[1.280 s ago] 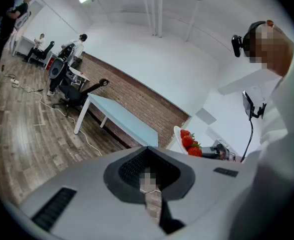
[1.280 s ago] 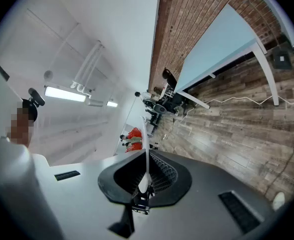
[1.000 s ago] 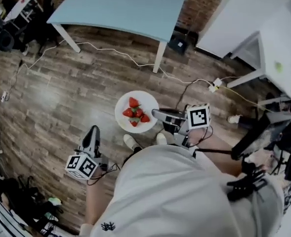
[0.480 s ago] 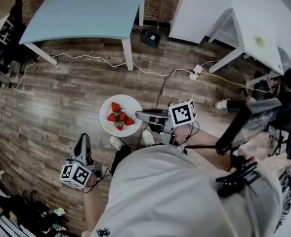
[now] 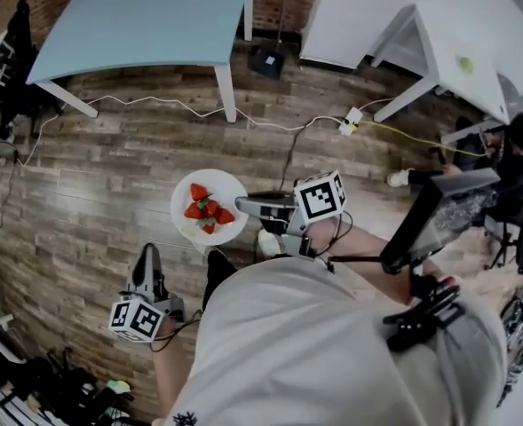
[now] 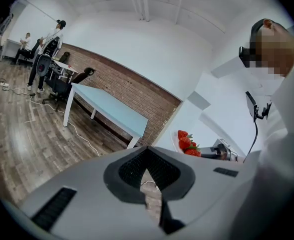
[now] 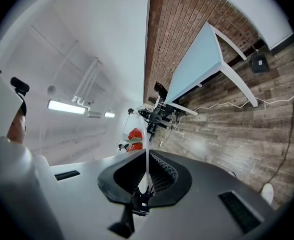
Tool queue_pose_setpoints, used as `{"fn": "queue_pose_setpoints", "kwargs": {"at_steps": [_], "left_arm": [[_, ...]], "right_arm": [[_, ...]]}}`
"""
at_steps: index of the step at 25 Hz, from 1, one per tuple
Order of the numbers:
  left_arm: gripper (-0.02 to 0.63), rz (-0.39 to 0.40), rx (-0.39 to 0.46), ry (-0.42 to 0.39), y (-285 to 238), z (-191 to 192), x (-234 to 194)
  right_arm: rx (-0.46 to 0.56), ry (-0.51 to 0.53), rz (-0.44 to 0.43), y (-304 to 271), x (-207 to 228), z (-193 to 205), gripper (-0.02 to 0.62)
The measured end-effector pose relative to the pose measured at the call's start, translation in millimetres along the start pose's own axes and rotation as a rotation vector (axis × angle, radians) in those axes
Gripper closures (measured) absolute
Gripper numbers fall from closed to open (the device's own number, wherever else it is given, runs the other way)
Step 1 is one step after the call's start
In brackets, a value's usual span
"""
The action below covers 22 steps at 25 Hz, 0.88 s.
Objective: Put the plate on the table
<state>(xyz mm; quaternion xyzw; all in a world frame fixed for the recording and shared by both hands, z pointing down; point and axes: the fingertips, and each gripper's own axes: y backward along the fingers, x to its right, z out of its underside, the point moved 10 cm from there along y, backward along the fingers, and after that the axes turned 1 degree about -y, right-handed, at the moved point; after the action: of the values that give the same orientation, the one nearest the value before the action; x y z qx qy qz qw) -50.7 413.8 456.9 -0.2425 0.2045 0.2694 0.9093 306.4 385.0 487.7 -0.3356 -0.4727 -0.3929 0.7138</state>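
A white plate carrying several red strawberries hangs level above the wooden floor, and my right gripper is shut on its right rim. In the right gripper view the plate runs edge-on between the pads of the right gripper, with the strawberries beyond. The light blue table stands farther ahead at the upper left. My left gripper hangs low at the left, shut and holding nothing; in its own view the left gripper points toward the blue table and the strawberries.
White tables stand at the upper right. Cables and a power strip trail across the floor between the tables. A black box sits by the blue table's leg. A seated person is at the right edge.
The plate and right gripper have drifted left in the head view, the grip unchanged. The blue table has slid toward the upper left. The left gripper sits slightly lower.
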Motion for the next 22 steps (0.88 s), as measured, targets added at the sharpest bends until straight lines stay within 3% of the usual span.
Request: {"fn": "queue_pose_setpoints", "kwargs": {"at_steps": [12, 22], "left_arm": [[0.604, 0.055, 0.044, -0.042, 9, -111, -121], [0.604, 0.054, 0.081, -0.01, 21, -153, -203]], "right_arm": [[0.008, 0.038, 0.041, -150, -38, -44, 0.578], [-0.002, 0.031, 0.063, -243, -54, -58, 0.578]]}}
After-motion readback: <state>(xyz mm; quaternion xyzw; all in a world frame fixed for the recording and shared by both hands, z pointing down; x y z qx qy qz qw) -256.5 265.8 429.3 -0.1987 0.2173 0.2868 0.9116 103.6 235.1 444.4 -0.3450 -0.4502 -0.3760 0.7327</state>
